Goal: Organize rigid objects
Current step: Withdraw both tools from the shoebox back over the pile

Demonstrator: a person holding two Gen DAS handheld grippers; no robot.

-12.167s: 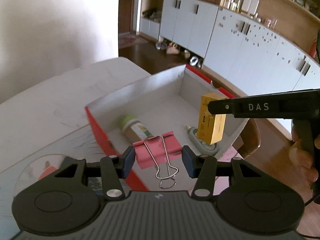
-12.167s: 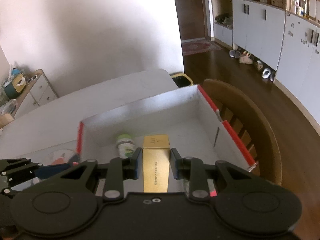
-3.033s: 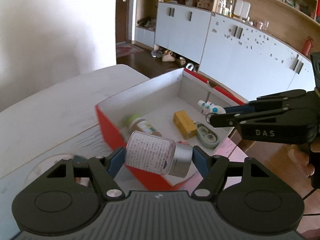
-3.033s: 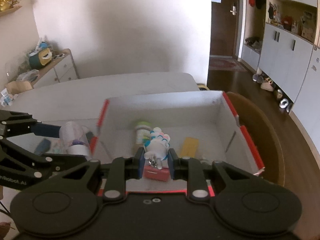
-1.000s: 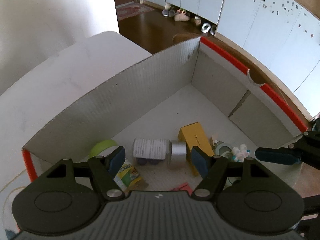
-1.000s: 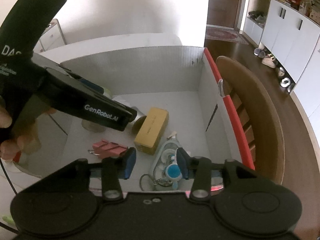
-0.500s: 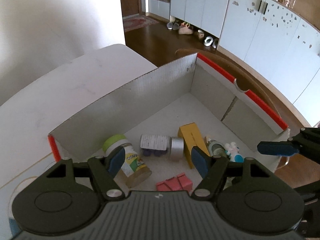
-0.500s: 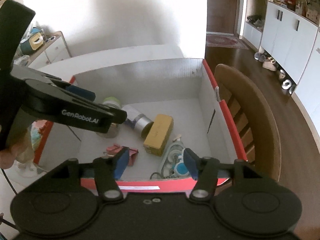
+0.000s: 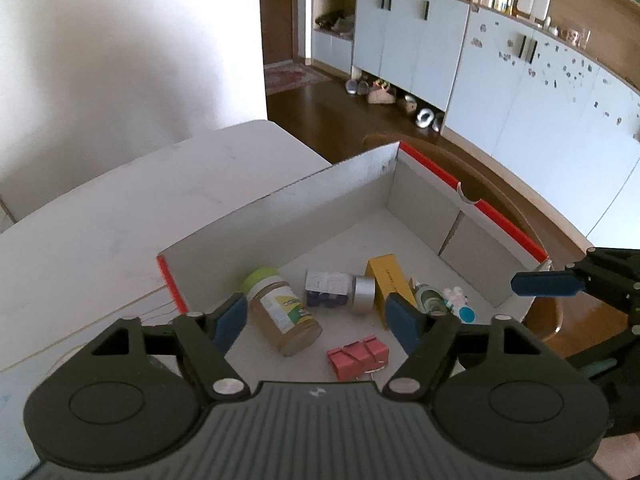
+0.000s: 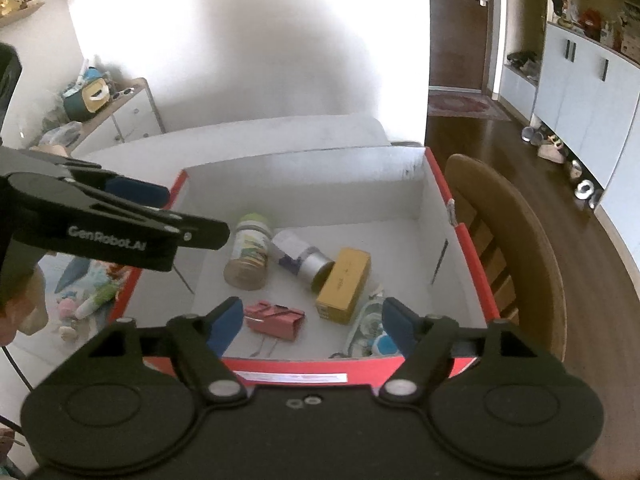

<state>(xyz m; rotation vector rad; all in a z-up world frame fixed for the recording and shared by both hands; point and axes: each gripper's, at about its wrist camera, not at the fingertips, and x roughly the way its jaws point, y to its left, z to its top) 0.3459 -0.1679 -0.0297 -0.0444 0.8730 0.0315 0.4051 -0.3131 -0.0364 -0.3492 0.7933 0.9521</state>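
A white cardboard box with red edges (image 9: 280, 216) (image 10: 304, 168) sits on the table. Inside lie a green-lidded jar (image 9: 282, 312) (image 10: 248, 256), a silver-capped bottle (image 9: 340, 292) (image 10: 300, 256), a yellow carton (image 9: 388, 280) (image 10: 344, 284), a pink binder clip (image 9: 358, 356) (image 10: 274, 318), a small toy figure (image 9: 456, 300) and a clear case (image 10: 368, 320). My left gripper (image 9: 316, 320) is open and empty above the box's near side. My right gripper (image 10: 312, 322) is open and empty above the box's near wall.
A wooden chair (image 10: 516, 240) stands against the box's right side. Several small toys (image 10: 88, 296) lie on the table left of the box. The white table (image 9: 120, 208) stretches behind. White cabinets (image 9: 500, 80) line the far wall.
Both grippers have pulled up and back from the box. The bottle and the toy figure that they let go of earlier lie in the box.
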